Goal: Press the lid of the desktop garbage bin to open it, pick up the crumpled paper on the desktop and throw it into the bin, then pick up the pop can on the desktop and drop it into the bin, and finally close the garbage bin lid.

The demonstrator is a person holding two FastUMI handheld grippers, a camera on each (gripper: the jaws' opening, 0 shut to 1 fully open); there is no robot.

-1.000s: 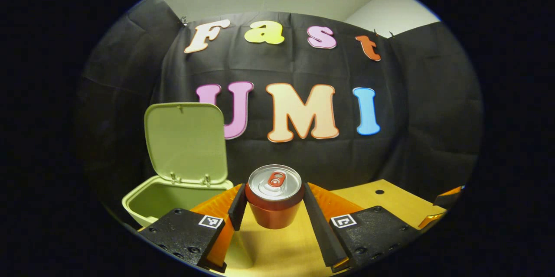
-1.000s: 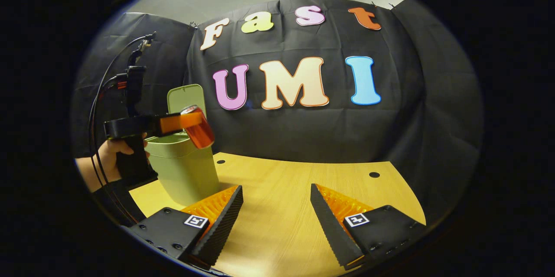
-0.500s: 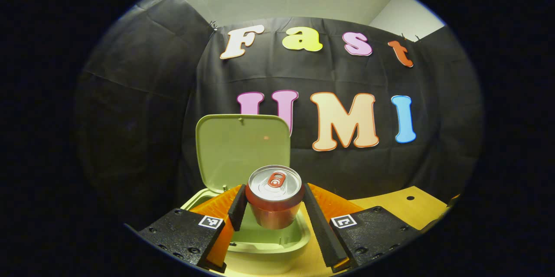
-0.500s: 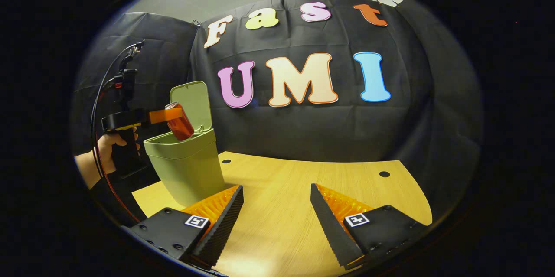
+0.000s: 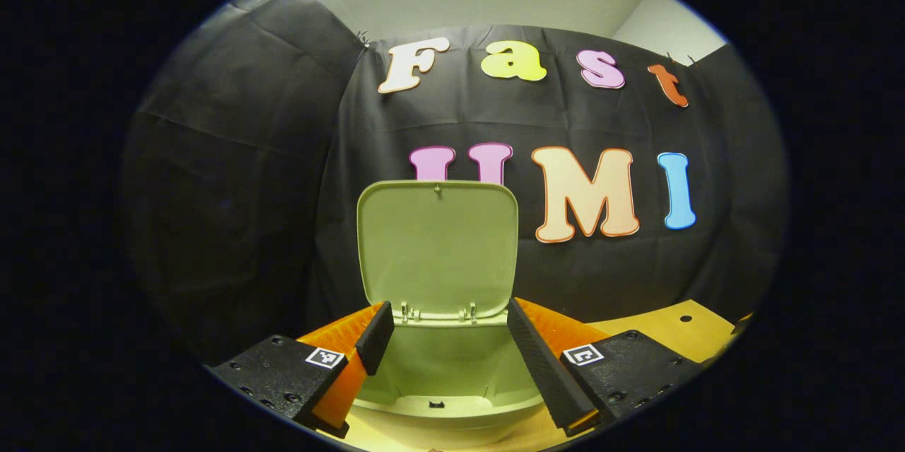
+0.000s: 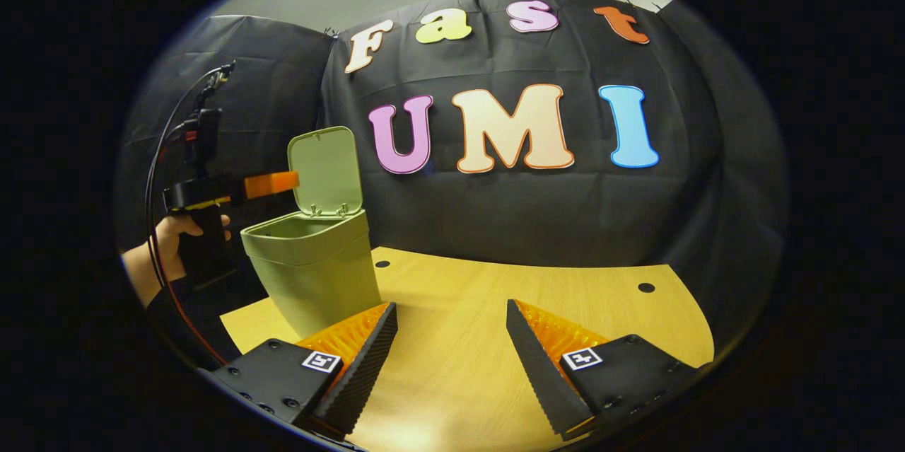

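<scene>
Left tool [image 5: 442, 325] now spread empty over the bin [image 6: 314, 271]; the can it gripped half a second ago is gone, presumably inside. Lid [image 5: 438, 247] upright. Right tool [image 6: 451, 328] open, idle above bench [image 6: 495, 296]. Closing lid remains.

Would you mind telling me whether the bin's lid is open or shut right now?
Open: the lid stands upright on its hinges behind the bin, whose mouth is uncovered below the left gripper.

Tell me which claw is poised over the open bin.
The left claw, held by a hand, sits open above the bin; the right claw hangs over bare table.
</scene>
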